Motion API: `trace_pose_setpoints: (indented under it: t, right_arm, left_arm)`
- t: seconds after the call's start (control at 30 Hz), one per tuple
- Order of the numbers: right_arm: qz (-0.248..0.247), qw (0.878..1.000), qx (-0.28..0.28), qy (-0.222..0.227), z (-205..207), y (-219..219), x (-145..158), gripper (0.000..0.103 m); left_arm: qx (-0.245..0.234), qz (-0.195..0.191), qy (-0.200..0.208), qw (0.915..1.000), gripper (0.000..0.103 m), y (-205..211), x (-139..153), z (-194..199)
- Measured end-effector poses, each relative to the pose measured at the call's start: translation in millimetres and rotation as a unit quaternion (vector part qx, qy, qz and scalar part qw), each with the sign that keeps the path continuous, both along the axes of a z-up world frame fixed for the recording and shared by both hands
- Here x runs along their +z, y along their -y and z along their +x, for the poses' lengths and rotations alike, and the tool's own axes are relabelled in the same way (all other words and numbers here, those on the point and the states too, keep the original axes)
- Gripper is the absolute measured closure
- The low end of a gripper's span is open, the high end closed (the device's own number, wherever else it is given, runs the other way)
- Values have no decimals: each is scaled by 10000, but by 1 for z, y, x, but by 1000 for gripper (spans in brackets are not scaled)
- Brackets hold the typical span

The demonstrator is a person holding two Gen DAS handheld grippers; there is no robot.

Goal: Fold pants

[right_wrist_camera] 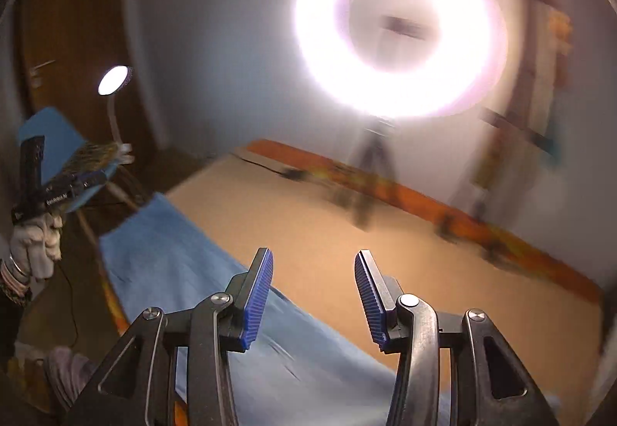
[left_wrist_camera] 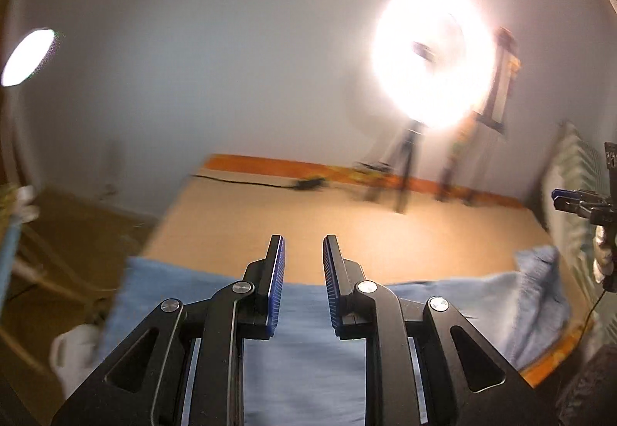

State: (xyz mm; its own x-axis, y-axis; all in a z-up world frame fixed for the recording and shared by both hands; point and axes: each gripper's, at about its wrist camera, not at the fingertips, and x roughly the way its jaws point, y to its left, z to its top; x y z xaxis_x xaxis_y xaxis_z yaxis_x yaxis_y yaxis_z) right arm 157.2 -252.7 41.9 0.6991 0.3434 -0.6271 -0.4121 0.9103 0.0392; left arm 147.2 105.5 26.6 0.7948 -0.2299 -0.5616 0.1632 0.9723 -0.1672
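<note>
Light blue pants [left_wrist_camera: 304, 314] lie spread across the near part of a tan bed [left_wrist_camera: 270, 217], blurred in both views. My left gripper [left_wrist_camera: 304, 246] hovers above them, its blue pads a narrow gap apart with nothing between. In the right wrist view the pants [right_wrist_camera: 173, 256] run from the left edge down under my right gripper [right_wrist_camera: 313, 257], which stands open and empty above the cloth. The right gripper [left_wrist_camera: 557, 199] also shows at the far right of the left wrist view. A gloved hand [right_wrist_camera: 36, 244] carries the left gripper [right_wrist_camera: 92, 180] at the left edge.
A bright ring light [right_wrist_camera: 397, 28] on a tripod [left_wrist_camera: 405, 171] stands at the bed's far side by the wall. A black cable [left_wrist_camera: 246, 181] runs along the far orange border. A striped pillow [left_wrist_camera: 570, 186] lies at the right, a small lamp [right_wrist_camera: 113, 80] and a wooden door [right_wrist_camera: 77, 40] at the left.
</note>
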Motion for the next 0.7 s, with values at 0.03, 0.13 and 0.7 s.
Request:
trace_pose_setpoints:
  t: [0.03,0.13,0.7]
  right_arm:
    - [-5,9998,-207,-37,-9,20,-4,57]
    - [65,9974,-702,-142,-30,70,-15,57]
    - [995,9590,-2583,-603,-93,256,-88,55]
  left_arm:
    - [-145,-5,-30,9999,84,12,-3,2]
    - [-743,-4,-186,9971,80,58,-17,16]
    - [-2694,-63,-1461,9519,60,270,-46,65]
